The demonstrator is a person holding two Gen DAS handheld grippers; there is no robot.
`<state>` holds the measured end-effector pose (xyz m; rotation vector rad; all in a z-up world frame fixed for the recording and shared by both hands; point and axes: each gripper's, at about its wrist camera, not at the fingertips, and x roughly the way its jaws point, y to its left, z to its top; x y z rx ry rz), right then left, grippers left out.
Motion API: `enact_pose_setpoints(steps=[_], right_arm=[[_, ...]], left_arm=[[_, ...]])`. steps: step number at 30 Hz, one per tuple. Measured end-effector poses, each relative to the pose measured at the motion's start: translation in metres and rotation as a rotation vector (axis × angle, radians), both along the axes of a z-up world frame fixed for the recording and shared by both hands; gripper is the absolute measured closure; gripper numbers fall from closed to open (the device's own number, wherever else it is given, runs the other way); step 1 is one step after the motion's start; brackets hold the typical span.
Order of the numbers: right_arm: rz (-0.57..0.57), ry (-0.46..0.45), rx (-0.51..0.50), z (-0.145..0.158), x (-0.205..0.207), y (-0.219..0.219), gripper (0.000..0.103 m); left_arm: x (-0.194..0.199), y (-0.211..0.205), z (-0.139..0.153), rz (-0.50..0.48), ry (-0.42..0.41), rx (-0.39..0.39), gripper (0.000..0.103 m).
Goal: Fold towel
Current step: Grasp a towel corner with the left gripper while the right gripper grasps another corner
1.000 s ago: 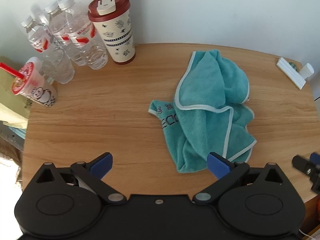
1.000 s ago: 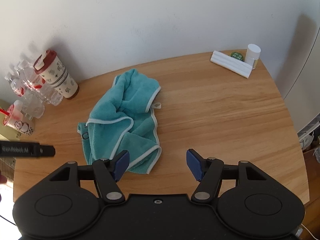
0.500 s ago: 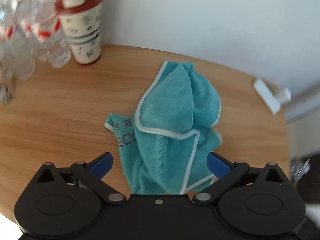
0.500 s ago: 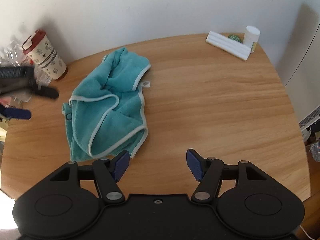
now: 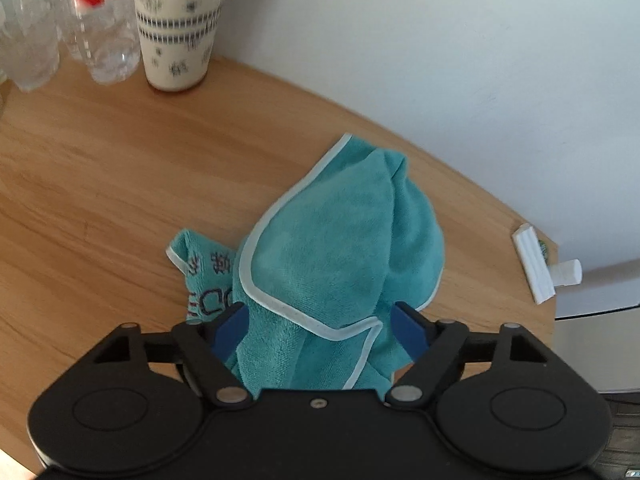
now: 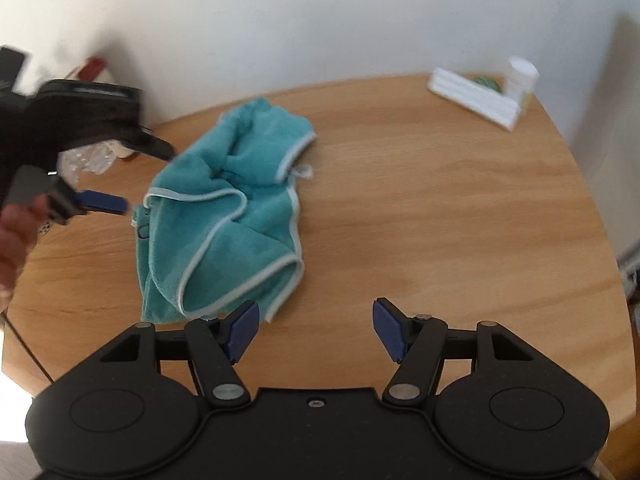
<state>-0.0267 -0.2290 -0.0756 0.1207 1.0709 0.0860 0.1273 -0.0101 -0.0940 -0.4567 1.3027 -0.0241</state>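
The towel [image 5: 340, 248] is teal terry cloth with a soft, matt nap and a smooth pale binding along its edges. The table [image 6: 460, 216] is light wood with visible grain and a satin finish. Both the left gripper [image 5: 320, 328] and right gripper [image 6: 316, 330] have matt black plastic bodies, bare metal pivot pins and ribbed blue pads [image 6: 386, 328].

We see a rounded wooden table [image 6: 440, 208] with a light grain, set against a plain white wall [image 6: 320, 20]. Daylight falls across the wall and tabletop, and soft shadows lie along the wall's left side.
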Motion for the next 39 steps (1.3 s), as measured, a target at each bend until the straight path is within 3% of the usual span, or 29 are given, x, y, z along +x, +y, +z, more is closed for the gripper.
enact_pose_setpoints(steps=[2, 6, 8, 12, 22, 25, 26, 28, 29, 33, 39], right_arm=[[0.04, -0.019, 0.001, -0.008, 0.003, 0.002, 0.037], [0.068, -0.029, 0.071, -0.028, 0.014, -0.001, 0.043], [0.079, -0.045, 0.067, -0.039, 0.019, -0.002, 0.046], [0.135, -0.071, 0.032, -0.06, 0.025, -0.001, 0.046], [0.229, -0.102, 0.04, -0.089, 0.037, 0.004, 0.049], [0.294, -0.121, 0.017, -0.093, 0.036, 0.01, 0.066], [0.317, -0.13, 0.005, -0.094, 0.035, 0.012, 0.076], [0.33, -0.135, 0.005, -0.095, 0.035, 0.012, 0.084], [0.318, -0.136, 0.013, -0.094, 0.036, 0.01, 0.093], [0.278, -0.142, 0.035, -0.085, 0.038, 0.004, 0.097], [0.23, -0.22, -0.027, -0.047, 0.041, -0.003, 0.1]], left_arm=[[0.005, 0.0, -0.006, 0.001, 0.007, 0.007, 0.044], [0.01, -0.001, -0.014, -0.023, 0.016, 0.014, 0.058], [0.011, -0.002, -0.016, -0.034, 0.014, 0.017, 0.074], [0.012, -0.002, -0.019, -0.045, 0.001, 0.038, 0.086], [0.011, 0.003, -0.008, -0.074, -0.064, 0.063, 0.088], [0.01, 0.006, -0.002, -0.087, -0.09, 0.08, 0.088], [0.01, 0.006, -0.001, -0.088, -0.097, 0.083, 0.089], [0.009, 0.006, 0.002, -0.092, -0.108, 0.104, 0.089], [0.009, 0.005, 0.004, -0.099, -0.111, 0.127, 0.089], [0.008, 0.009, 0.009, -0.099, -0.126, 0.145, 0.09], [0.001, 0.022, 0.026, -0.072, -0.162, 0.152, 0.09]])
